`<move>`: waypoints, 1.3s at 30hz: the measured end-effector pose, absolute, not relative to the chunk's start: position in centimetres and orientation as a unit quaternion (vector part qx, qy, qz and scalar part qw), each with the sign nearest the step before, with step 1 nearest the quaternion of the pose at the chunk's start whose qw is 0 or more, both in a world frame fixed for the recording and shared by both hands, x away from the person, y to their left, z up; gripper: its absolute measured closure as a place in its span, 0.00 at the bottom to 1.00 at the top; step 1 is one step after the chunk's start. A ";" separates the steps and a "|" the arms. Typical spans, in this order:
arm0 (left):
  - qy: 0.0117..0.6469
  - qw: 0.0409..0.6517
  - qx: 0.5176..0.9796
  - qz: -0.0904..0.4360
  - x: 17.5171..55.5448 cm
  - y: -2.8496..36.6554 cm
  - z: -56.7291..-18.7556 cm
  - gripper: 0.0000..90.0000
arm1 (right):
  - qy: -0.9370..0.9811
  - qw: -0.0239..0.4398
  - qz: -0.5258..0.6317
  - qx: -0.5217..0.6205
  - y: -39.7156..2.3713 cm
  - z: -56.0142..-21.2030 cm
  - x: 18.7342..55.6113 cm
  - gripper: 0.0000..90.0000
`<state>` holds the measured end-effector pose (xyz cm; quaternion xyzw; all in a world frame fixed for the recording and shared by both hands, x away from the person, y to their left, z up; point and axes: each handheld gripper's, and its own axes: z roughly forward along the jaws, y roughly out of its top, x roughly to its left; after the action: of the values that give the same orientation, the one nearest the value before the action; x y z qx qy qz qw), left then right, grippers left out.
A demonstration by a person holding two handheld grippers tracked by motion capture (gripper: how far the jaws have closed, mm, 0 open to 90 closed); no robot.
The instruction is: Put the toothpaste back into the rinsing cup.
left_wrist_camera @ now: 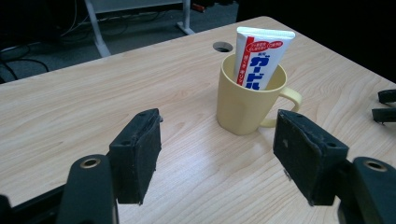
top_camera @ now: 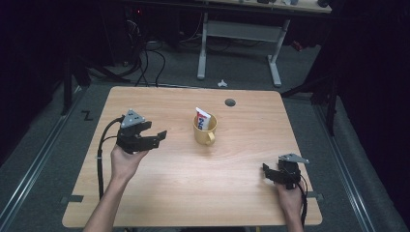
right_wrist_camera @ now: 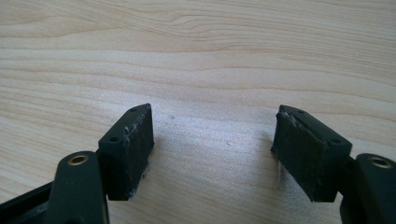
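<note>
Pale wood grain covers the table point(top_camera: 193, 193), and a yellow mug point(top_camera: 204, 130) stands near its middle. Left of the mug, the left gripper point(top_camera: 155, 137) hovers with jaws spread wide, aimed at it. Inside the mug a white toothpaste tube point(left_wrist_camera: 259, 58) stands upright. Well right of the mug, near the table's front edge, the right gripper point(right_wrist_camera: 212, 147) is held low with jaws apart, empty.

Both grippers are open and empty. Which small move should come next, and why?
Probably ease the left gripper forward toward the tube standing in the mug. Its jaws are open and already face the mug, while the right gripper sits farther off over bare table.
</note>
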<state>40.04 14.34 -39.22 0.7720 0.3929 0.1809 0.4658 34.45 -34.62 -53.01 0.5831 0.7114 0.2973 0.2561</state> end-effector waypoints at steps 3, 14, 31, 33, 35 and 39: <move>0.395 0.466 0.771 0.180 39.9 14.5 -39.3 0.36 | 0.711 0.256 0.297 0.583 -34.6 -53.0 34.5 0.32; 0.399 0.465 0.769 0.179 39.3 15.1 -39.7 0.36 | 0.712 0.256 0.297 0.583 -34.6 -53.0 34.5 0.32; 0.407 0.468 0.765 0.172 38.5 15.8 -40.4 0.36 | 0.712 0.257 0.297 0.582 -34.6 -53.0 34.5 0.32; 0.407 0.469 0.765 0.168 38.5 15.8 -40.5 0.36 | 0.712 0.257 0.297 0.582 -34.6 -53.0 34.5 0.32; 0.407 0.473 0.764 0.164 38.4 15.9 -40.5 0.36 | 0.712 0.257 0.297 0.582 -34.6 -53.0 34.5 0.32; 0.407 0.476 0.763 0.162 38.2 16.0 -40.5 0.36 | 0.712 0.257 0.297 0.582 -34.6 -53.0 34.5 0.32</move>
<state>38.23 15.97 -40.53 0.7627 0.4071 0.1616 0.4759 34.46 -34.63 -53.01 0.5817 0.7122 0.2973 0.2570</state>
